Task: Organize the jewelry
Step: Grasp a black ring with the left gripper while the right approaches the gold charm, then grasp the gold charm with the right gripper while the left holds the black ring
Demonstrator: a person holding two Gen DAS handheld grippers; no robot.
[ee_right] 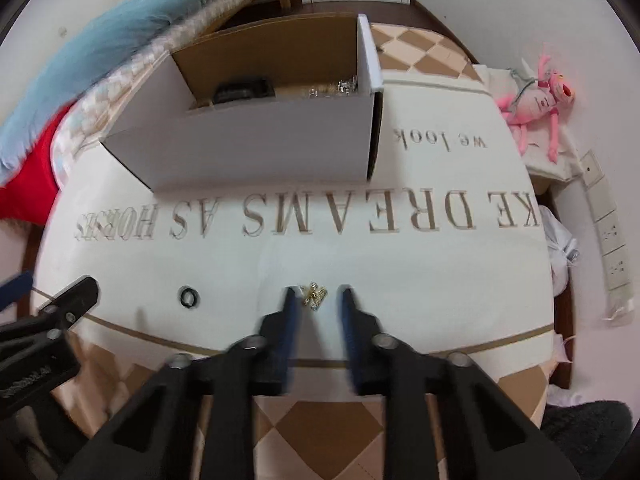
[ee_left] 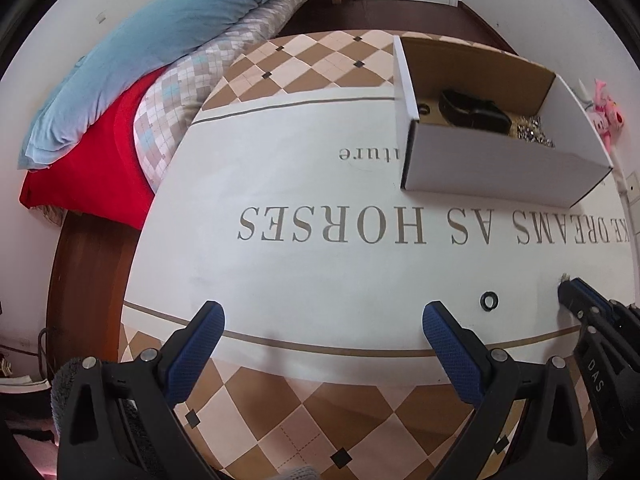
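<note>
Both our grippers hang low over the tablecloth [ee_left: 320,168]. Our left gripper [ee_left: 324,316] gapes wide on nothing. Our right gripper [ee_right: 318,293] stands narrowly parted around a gold charm [ee_right: 314,298], not pressing it. We see a black ring [ee_right: 189,296] lying nearby and a white box [ee_right: 260,152] beyond.

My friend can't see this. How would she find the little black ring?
Start at the white cardboard box on the printed table cover. Come toward the grippers, past the big letters. The black ring lies there alone, dark and round, unlike the sparkly gold trinket nearby.
</note>
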